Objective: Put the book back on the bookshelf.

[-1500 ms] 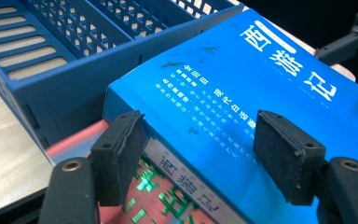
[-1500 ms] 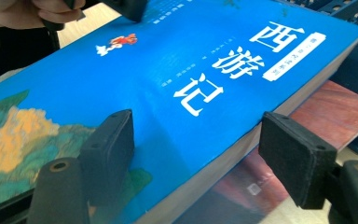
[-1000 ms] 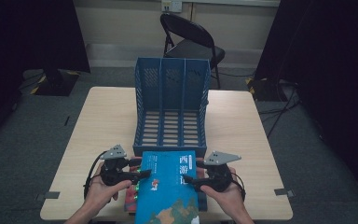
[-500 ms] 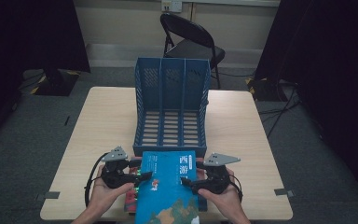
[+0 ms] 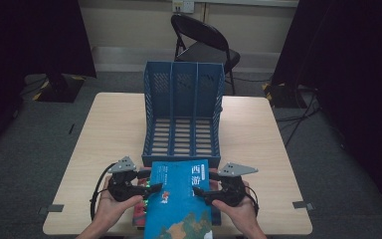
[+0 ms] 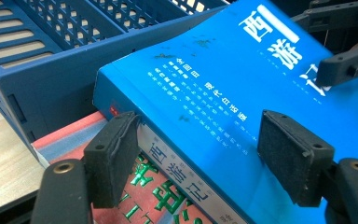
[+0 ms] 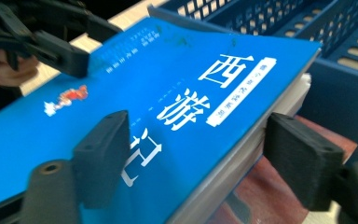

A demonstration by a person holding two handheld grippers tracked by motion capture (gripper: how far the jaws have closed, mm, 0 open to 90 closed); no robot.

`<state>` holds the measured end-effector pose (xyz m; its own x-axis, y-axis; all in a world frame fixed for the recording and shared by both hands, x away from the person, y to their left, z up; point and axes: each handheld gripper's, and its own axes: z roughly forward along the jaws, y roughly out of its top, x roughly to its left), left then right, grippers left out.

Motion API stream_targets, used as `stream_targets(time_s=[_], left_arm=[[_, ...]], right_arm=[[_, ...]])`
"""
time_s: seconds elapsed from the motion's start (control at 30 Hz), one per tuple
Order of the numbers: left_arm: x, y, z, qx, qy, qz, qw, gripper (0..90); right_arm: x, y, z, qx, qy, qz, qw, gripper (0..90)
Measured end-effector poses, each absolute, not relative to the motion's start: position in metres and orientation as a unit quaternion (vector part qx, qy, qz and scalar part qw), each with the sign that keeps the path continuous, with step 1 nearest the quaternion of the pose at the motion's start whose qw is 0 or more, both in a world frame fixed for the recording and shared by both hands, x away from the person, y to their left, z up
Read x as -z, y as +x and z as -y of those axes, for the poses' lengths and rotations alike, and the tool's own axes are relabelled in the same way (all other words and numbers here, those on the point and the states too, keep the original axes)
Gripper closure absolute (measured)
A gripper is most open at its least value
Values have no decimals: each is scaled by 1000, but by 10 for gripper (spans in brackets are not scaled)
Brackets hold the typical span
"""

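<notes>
At the near edge of the bench (image 5: 104,129), a thick blue book (image 5: 179,199) lies flat on top of a red book (image 5: 138,213), just in front of the blue file rack (image 5: 183,114) with its three upright slots. The left claw (image 6: 196,154) straddles the spine-side edge, one pad under by the red cover, the other above the blue cover, and the jaws have just been opening. I would call them wide, with the book between them and not pressed. The right claw (image 7: 209,158) straddles the page-side edge the same way; its jaws have just been closing a little, yet a gap shows at the pads.

The book looks to be a paperback: fairly heavy for its size, stiff enough in the block but with a glossy cover that could slide under the pads, and loose pages that may fan on the open side. The safest hold seems to be deep over both long edges, near mid-length, so it does not sag or twist.

Its long axis runs from the person toward the rack, with the title end nearest the rack.
</notes>
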<state>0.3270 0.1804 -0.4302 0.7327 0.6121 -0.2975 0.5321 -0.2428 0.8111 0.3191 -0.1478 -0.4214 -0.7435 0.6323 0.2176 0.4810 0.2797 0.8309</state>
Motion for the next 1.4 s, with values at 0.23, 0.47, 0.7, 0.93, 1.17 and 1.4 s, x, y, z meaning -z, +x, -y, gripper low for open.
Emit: stream_targets(time_s=[0.23,0.47,0.7,0.93,1.17,1.4], left_arm=[[430,327,-181,-41,786,-363,498,288],[431,327,-181,-37,786,-363,499,288],[431,328,-181,-39,787,-361,498,288],[429,325,-180,-47,786,-367,496,296],[429,324,-179,-45,783,-374,495,299],[429,325,-179,-44,785,-373,493,295]], right_arm=[[412,310,149,-524,340,-779,62,334],[419,317,147,-507,351,-784,74,307],[422,341,137,-505,344,-789,66,258],[419,342,136,-507,338,-792,36,371],[415,330,132,-493,338,-802,19,365],[417,353,118,-491,342,-801,-14,438]])
